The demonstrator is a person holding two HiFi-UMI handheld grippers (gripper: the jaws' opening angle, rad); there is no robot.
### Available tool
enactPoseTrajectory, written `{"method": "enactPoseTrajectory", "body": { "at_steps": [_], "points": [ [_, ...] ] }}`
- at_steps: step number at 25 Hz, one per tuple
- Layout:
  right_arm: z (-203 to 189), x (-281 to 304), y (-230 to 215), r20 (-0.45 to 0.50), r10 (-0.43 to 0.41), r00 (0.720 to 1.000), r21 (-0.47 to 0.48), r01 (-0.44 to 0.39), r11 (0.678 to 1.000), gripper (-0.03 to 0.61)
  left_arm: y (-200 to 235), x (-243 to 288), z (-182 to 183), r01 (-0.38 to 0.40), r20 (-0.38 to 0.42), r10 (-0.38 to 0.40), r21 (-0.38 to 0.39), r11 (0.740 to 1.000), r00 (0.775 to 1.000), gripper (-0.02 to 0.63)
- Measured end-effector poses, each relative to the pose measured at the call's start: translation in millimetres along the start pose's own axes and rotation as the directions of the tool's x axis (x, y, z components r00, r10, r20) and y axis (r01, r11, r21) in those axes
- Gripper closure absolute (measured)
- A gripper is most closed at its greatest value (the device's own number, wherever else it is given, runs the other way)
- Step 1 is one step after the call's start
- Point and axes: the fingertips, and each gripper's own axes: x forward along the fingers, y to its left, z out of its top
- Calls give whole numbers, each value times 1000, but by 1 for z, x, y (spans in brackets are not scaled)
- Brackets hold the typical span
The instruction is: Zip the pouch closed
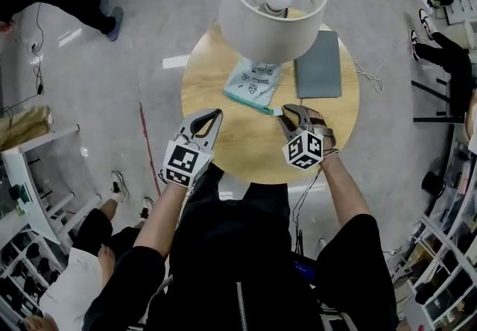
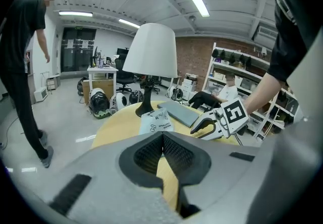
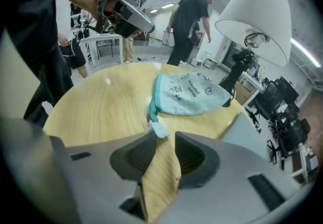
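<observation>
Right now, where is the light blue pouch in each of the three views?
Head view: the pouch lies upper centre, just below the lampshade.
Left gripper view: pouch at centre, before the lamp base.
Right gripper view: pouch at centre, left of the lamp base.
Shared landmark: the white lamp.

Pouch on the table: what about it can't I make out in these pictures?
Head view: the lampshade covers the pouch's far end.
Left gripper view: the pouch's print is too small to read.
Right gripper view: the zipper lies edge-on, open or shut unclear; the lamp base hides one corner.
</observation>
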Motion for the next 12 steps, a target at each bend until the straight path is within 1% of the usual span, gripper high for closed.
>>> {"method": "enactPoseTrajectory", "body": {
  "at_steps": [3, 5, 7, 10, 12],
  "points": [
    [5, 7, 6, 15, 36, 999, -96, -34, 995, 465, 0, 1, -4, -8, -3, 8, -13, 1000, 1000, 607],
    [7, 10, 9, 24, 69, 997, -138, -65, 988, 471, -1, 1, -5, -13, -5, 13, -20, 1000, 1000, 607],
    [9, 12, 11, 26, 98, 995, -137, -93, 986, 496, -2, 1, -4, -18, -1, 18, -26, 1000, 1000, 607],
    [15, 13, 20, 26, 145, 989, -116, -141, 983, 503, 1, -4, -2, -23, 8, 23, -30, 999, 1000, 607],
    [21, 14, 32, 24, 181, 983, -113, -177, 978, 543, 2, -8, -9, -18, 0, 18, -29, 999, 1000, 607]
  ]
}}
